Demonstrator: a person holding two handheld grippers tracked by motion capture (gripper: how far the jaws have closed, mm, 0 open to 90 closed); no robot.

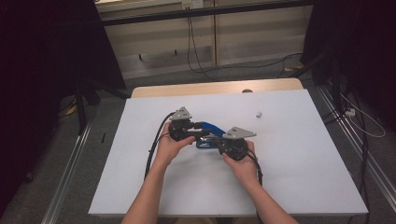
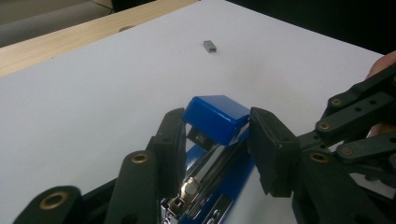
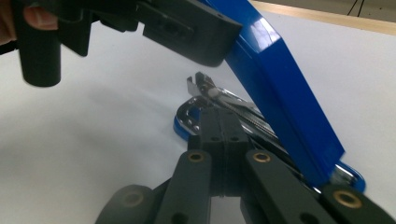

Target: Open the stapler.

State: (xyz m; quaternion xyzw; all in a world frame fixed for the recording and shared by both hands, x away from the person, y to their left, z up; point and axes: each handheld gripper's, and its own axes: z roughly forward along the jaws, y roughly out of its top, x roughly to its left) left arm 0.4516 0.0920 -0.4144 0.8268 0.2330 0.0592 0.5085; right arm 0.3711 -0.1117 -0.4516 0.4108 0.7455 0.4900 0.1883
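The blue stapler [image 1: 208, 136] lies near the middle of the white desk [image 1: 299, 177], between the two grippers, with its lid swung up and its metal magazine exposed. The left gripper [image 2: 219, 140] is clamped on the raised blue lid, one pad on each side of its front end. The right gripper [image 3: 223, 135] has its jaws fully closed, pad against pad, with the tips resting at the magazine rail; whether they pinch a thin part of it or merely press on it cannot be told. Risk 1: the lid is glossy and tapered, so a sideways pull by the left gripper could let it slip free and snap down onto the magazine. Risk 2: the right gripper's closed tips sit close to the spring-loaded pusher; a push along the rail could release it or jam the track. Risk 3: uneven force between the hands could twist the hinge or drag the base across the desk. The stapler body is bright blue plastic with a chromed inner channel and visible spring. A small grey block of staples [image 2: 210, 45] lies well apart on the far right of the desk.
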